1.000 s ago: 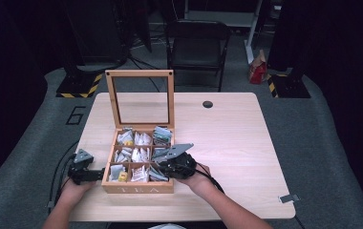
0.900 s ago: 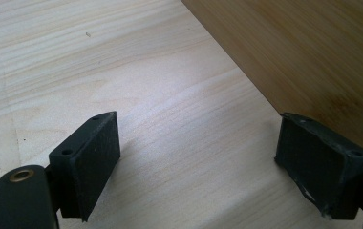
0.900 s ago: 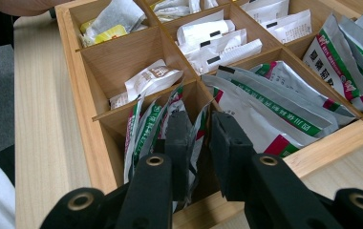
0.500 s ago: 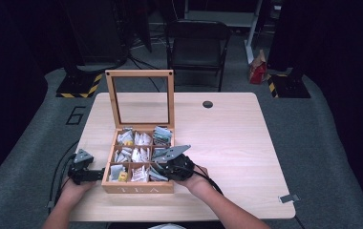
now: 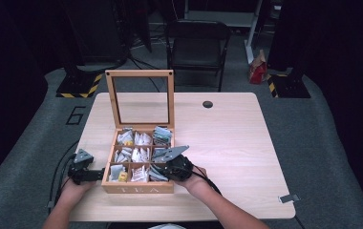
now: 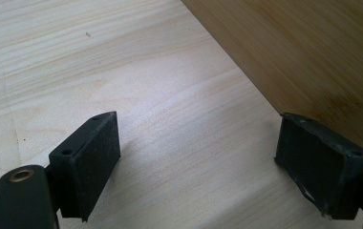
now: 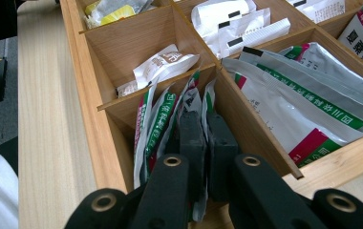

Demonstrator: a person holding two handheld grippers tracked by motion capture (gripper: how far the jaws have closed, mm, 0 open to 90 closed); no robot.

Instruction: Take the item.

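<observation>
Right gripper (image 7: 200, 143) clamped on a green-striped sachet (image 7: 208, 102) in near-right compartment of tea box (image 5: 139, 187); lift straight up so neighbouring sachets (image 7: 158, 117) stay put. Left gripper (image 6: 213, 157) jaws wide apart, empty, against box's left wall; press there to steady box

I can't read the print on the sachets (image 7: 308, 102); the box wall (image 6: 304, 52) runs off frame, and my forearms (image 5: 227, 210) are cut off.
</observation>
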